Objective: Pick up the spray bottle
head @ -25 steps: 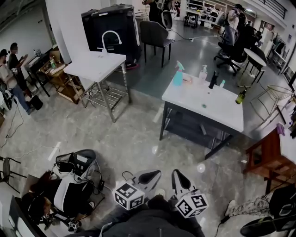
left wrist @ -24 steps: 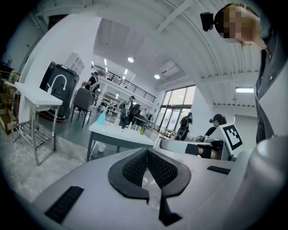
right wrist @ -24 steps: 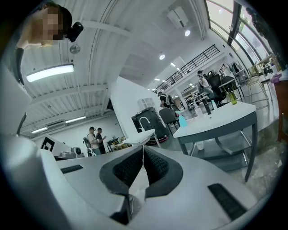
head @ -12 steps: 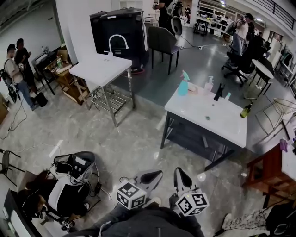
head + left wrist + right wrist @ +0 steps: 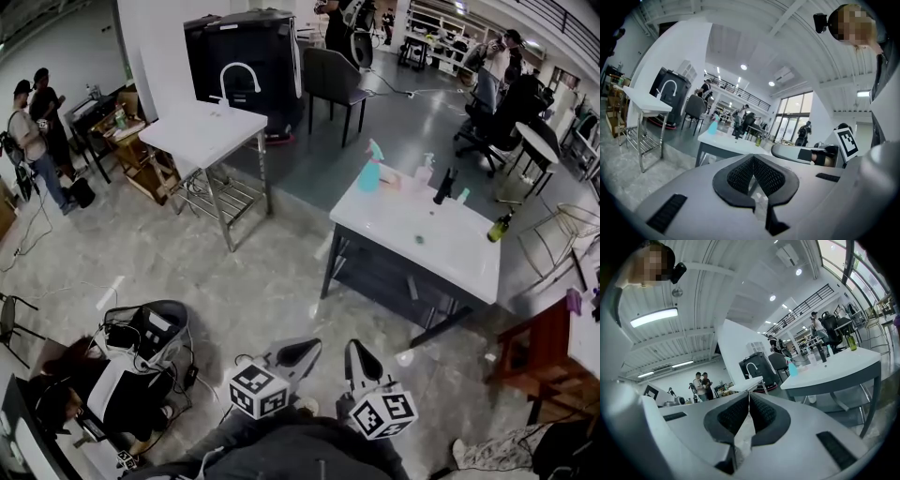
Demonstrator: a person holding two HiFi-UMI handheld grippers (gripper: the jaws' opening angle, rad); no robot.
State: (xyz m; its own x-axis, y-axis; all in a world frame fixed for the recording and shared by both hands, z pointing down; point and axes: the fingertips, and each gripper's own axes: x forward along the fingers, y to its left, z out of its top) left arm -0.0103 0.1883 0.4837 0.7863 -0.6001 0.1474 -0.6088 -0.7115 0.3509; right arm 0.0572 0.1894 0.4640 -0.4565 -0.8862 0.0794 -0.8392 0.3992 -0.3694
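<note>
Left gripper (image 5: 298,352), right gripper (image 5: 359,354) edged toward spray bottle (image 5: 370,172); both level, shut.

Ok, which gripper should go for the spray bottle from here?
Right, marginally. The spray bottle stands on the far left corner of the white table, roughly straight ahead of the right gripper; the left gripper sits further aside. Both are shut and far off.

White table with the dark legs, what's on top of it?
A turquoise plastic spray bottle, a pale pump bottle, a tall black bottle and a green glass bottle stand on the white table. Anything lying behind the bottles is covered.
</note>
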